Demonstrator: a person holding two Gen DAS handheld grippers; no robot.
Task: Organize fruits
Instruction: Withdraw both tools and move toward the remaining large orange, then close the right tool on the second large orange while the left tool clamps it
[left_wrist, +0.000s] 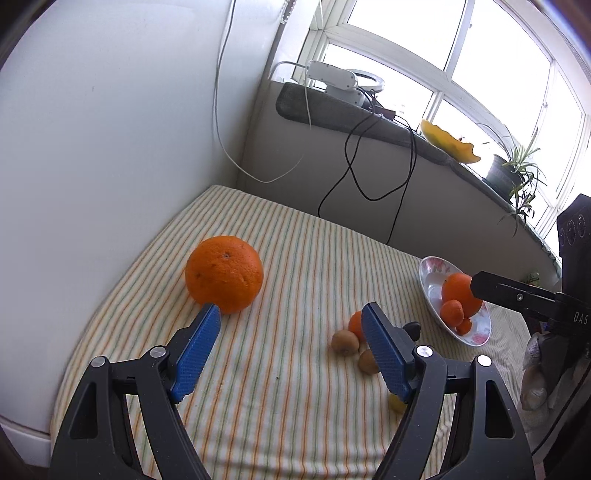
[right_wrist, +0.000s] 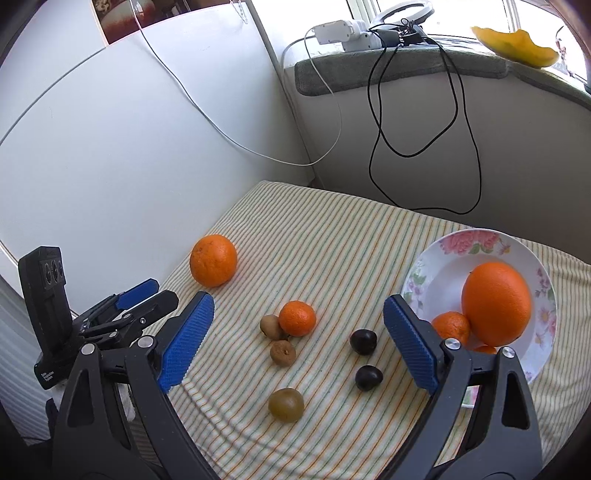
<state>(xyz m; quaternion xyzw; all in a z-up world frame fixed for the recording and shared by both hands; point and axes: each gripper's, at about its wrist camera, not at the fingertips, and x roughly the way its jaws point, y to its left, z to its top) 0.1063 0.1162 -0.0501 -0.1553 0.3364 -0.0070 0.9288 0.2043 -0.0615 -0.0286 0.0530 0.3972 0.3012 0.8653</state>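
While the left gripper (left_wrist: 291, 314) is hovering at the lower centre of its view with jaws spread wide and holding nothing, a large orange (left_wrist: 224, 274) is sitting on the striped cloth (left_wrist: 295, 243) at mid-left, just past the left blue pad. The right gripper (right_wrist: 298, 312) is likewise gaping wide and empty at the bottom of its view, framing a mandarin (right_wrist: 297, 318), two brown kiwis (right_wrist: 282, 352) and two dark plums (right_wrist: 363, 342). At right, the floral plate (right_wrist: 436, 266) is carrying another orange (right_wrist: 496, 303).
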